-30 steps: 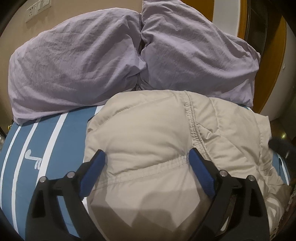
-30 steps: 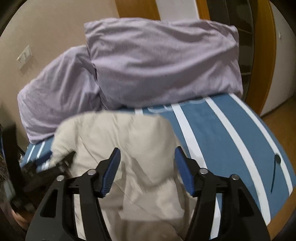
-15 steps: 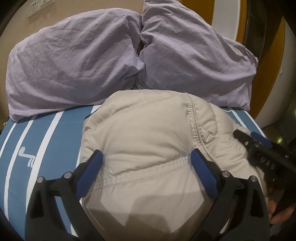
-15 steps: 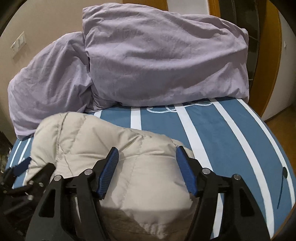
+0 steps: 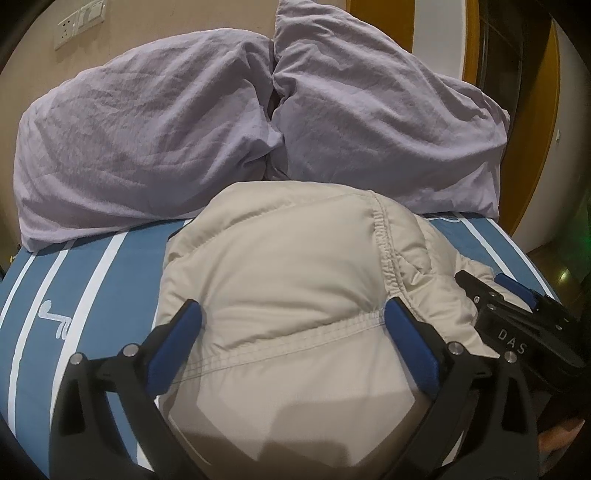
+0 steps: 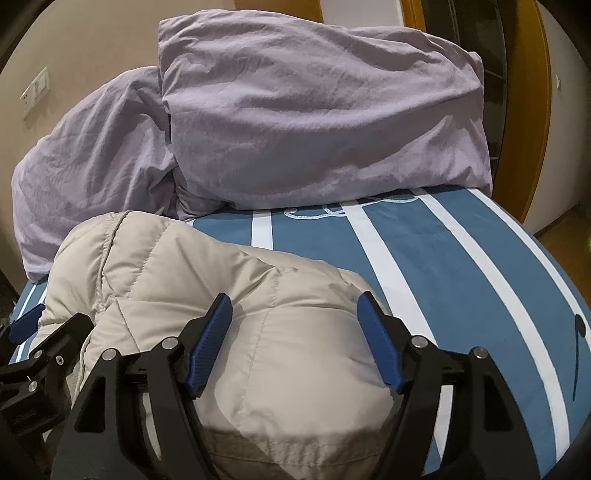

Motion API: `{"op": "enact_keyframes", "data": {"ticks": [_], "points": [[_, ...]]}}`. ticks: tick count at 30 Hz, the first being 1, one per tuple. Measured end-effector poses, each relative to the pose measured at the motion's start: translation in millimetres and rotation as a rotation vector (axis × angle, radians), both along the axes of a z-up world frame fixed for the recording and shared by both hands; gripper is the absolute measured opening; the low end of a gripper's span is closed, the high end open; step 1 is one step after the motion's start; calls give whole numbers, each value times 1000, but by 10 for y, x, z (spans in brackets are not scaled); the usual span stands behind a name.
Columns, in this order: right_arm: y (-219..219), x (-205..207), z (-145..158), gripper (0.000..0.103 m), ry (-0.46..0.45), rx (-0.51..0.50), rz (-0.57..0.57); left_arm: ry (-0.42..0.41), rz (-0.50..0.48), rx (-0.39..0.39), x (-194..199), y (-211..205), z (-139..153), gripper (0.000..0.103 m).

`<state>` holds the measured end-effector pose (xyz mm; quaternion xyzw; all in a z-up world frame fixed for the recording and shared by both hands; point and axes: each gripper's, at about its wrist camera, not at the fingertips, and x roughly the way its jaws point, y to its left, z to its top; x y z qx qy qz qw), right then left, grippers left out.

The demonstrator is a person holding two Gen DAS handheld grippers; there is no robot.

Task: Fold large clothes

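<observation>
A beige quilted jacket (image 5: 295, 266) lies bunched in a puffy mound on the blue bedcover with white stripes (image 5: 74, 295). My left gripper (image 5: 291, 314) stands over its near part. Its jaws are opening wide, with the padded cloth bulging between the blue pads (image 5: 177, 343), which do not pinch it. In the right wrist view the jacket (image 6: 207, 273) fills the lower left. My right gripper (image 6: 293, 301) sits low over it, jaws opening, cloth between them but not squeezed. Each gripper shows at the edge of the other's view: right gripper (image 5: 517, 317), left gripper (image 6: 40, 343).
Two lilac pillows (image 5: 147, 140) (image 5: 388, 122) lean against the wall just behind the jacket. A wall socket (image 5: 77, 22) is at upper left. A wooden door frame (image 6: 532, 110) and the floor lie past the bed's right edge (image 6: 554, 266).
The right gripper has come down with the jacket, which now rests in a mound on the bed. Both pairs of jaws stand a little wider. The right gripper has entered the left wrist view.
</observation>
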<state>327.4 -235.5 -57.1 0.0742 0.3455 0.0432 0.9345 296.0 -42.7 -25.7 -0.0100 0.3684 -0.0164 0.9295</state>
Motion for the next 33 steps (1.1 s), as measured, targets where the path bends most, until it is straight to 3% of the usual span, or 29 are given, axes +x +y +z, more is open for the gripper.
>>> {"op": "enact_keyframes", "data": {"ticks": [19,25,33], "points": [[29,53,-104,73,11,-19,-21,11,-7,15,82,-33,-61,101],[78,101,72,79,67,-90,-16,46,-10,-5,78,76,112,101],[80,207,417,79,18,-71,-5,8,53,7,295,279,341,101]]}}
